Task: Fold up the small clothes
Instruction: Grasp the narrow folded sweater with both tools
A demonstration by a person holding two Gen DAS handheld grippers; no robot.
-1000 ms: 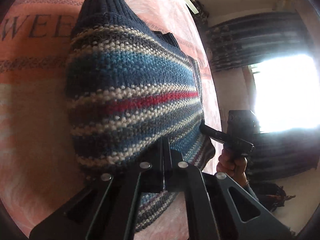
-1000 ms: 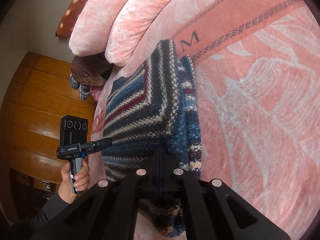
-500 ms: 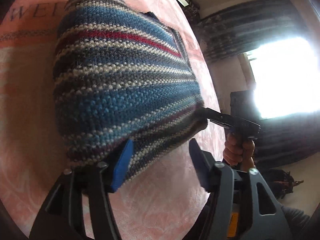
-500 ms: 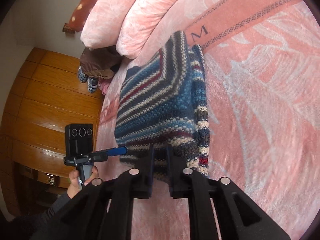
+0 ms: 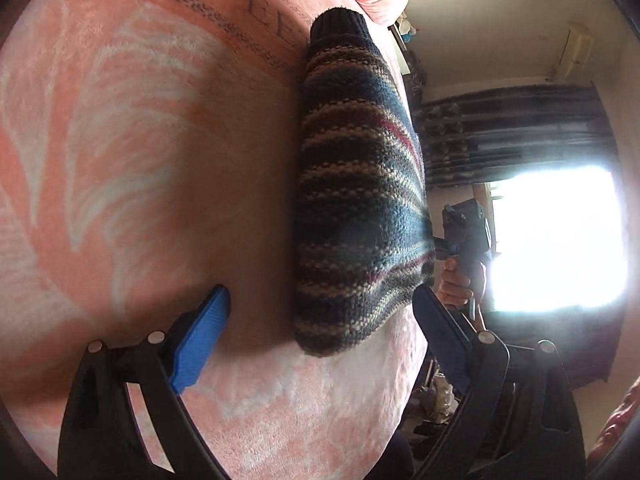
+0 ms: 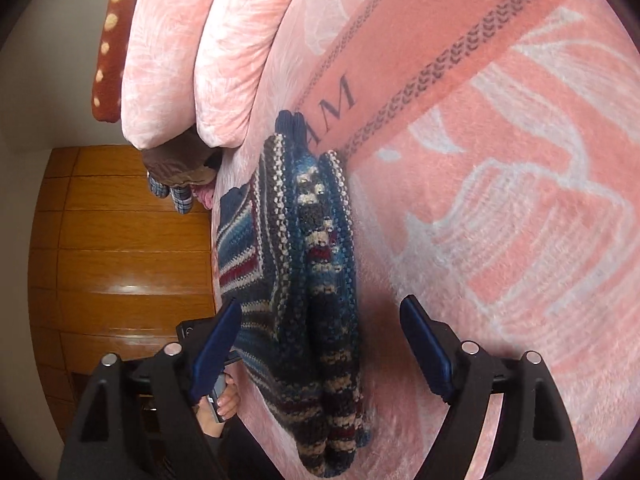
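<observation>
Plush pink blanket [image 6: 500, 208], pale leaf pattern, woven lettered band, spreads ahead of both tongs. Pink pillows [image 6: 224, 44] far ahead of right tongs. Folded knit sweater [image 5: 356, 200], chunky blue-cream-red stripes, ribbed navy cuff, lies between both. Left gripper [image 5: 320, 340] spread wide, empty. Right gripper [image 6: 320, 344] spread wide, straddling sweater's near edge. Wooden panel [image 6: 120, 248] left.

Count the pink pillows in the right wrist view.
2: one pillow at the head of the bed beside the red dotted cushion, the other beside it, nearer the sweater. More may be out of frame.
</observation>
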